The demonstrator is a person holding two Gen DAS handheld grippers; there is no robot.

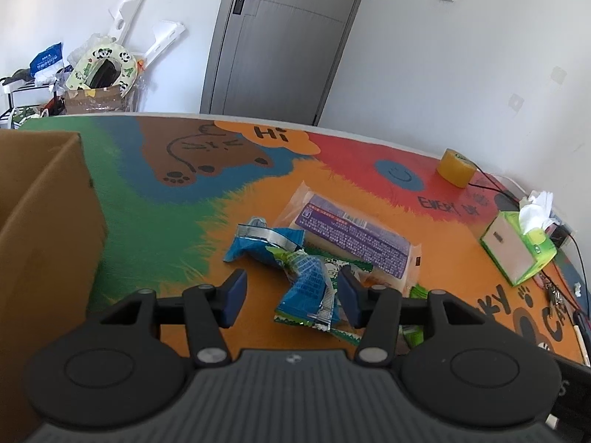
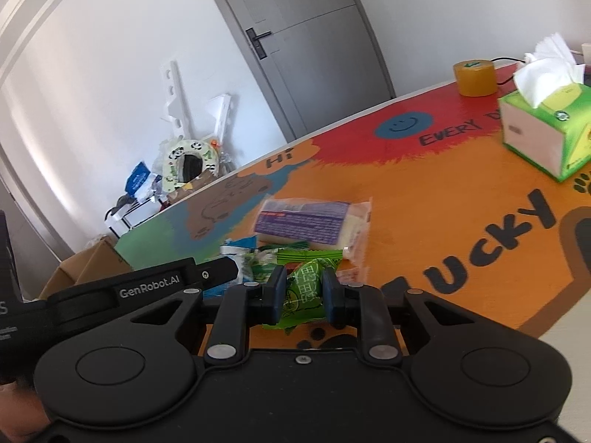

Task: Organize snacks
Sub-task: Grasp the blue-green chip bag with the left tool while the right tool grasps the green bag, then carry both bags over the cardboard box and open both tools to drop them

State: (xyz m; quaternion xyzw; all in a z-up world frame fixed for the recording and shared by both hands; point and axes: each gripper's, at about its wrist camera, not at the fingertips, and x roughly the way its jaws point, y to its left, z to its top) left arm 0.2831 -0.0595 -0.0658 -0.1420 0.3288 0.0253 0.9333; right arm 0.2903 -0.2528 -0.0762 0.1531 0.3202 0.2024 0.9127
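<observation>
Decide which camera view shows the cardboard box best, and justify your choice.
The left wrist view shows the cardboard box best: it stands large at the left edge, with its open top and side wall plain to see. The right wrist view shows only a small brown part of it beyond the table's edge, behind the other gripper.

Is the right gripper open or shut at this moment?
Shut: the right gripper has both pads pressed against a green snack packet, pinching it between them.

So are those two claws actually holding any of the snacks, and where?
The right gripper pinches a small green snack packet across its middle. The left gripper is open above a blue packet, gripping nothing.
</observation>
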